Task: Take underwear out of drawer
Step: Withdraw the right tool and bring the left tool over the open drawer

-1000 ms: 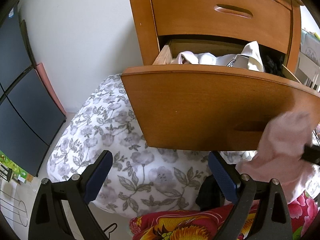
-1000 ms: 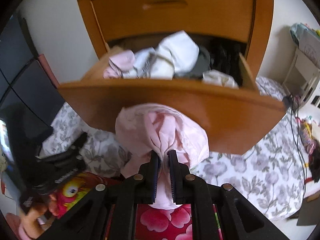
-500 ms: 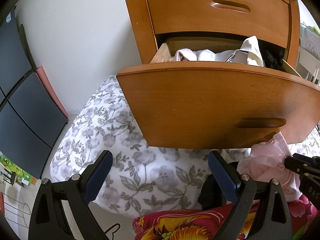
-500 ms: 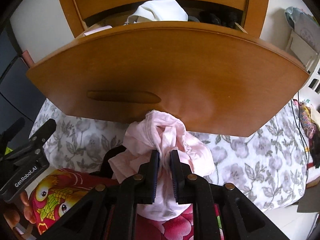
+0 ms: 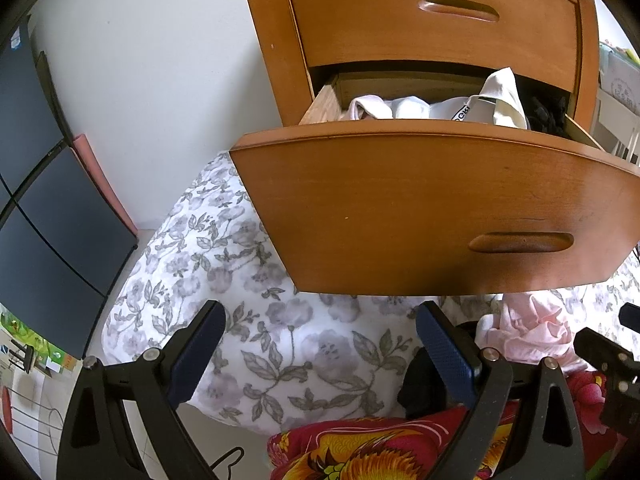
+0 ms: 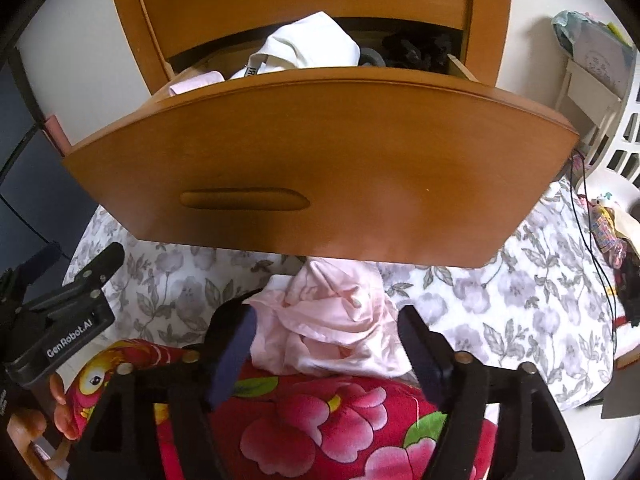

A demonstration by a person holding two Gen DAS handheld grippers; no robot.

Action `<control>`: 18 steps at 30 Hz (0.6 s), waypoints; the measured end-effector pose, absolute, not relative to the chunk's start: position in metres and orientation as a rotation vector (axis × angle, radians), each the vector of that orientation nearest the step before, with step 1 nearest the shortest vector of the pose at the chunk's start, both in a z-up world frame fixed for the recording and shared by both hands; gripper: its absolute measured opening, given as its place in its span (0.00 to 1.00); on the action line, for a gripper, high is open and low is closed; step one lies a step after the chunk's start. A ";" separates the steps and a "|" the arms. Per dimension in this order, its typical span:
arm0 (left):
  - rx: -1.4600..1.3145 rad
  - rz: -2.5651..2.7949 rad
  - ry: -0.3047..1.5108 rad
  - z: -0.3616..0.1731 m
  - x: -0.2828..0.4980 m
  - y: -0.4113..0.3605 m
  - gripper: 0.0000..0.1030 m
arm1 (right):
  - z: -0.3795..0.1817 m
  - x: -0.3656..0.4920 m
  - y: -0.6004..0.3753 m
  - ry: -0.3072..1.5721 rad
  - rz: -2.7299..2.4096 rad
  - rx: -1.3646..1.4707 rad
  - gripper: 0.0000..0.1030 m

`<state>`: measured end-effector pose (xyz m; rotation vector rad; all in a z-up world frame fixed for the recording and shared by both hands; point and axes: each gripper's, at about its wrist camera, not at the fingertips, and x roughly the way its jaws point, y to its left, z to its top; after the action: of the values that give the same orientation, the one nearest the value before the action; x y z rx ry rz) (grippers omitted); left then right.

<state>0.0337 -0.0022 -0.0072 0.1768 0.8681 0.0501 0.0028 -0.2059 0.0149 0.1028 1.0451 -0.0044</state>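
Note:
The pale pink underwear lies crumpled on the red floral blanket, below the open wooden drawer. My right gripper is open, its fingers spread on either side of the pink cloth without holding it. The same underwear shows at the lower right of the left wrist view. More white, pink and black garments fill the drawer. My left gripper hangs open and empty over the grey-flowered quilt, to the left of the drawer front.
A closed upper drawer sits above the open one. Dark panels stand at the left wall. A white basket and shelf stand at the right, with a black cable trailing over the quilt.
My right gripper lowered the pink underwear from in front of the drawer onto the blanket and opened, letting it go. The left gripper barely moved.

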 end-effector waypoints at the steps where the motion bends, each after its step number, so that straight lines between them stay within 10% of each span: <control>1: 0.178 0.050 0.867 -0.007 0.034 -0.002 0.93 | 0.015 0.002 -0.206 1.045 -0.007 0.104 0.82; 5: 0.174 0.048 0.863 -0.007 0.033 -0.001 0.93 | 0.017 -0.002 -0.210 1.031 -0.026 0.116 1.00; 18: 0.170 0.025 0.847 -0.003 0.029 -0.003 0.93 | 0.024 -0.009 -0.218 0.966 -0.067 0.118 1.00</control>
<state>0.0291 -0.0032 -0.0028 0.1704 0.8473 0.0252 -0.0090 -0.2176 0.0240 0.1177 0.9657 -0.0674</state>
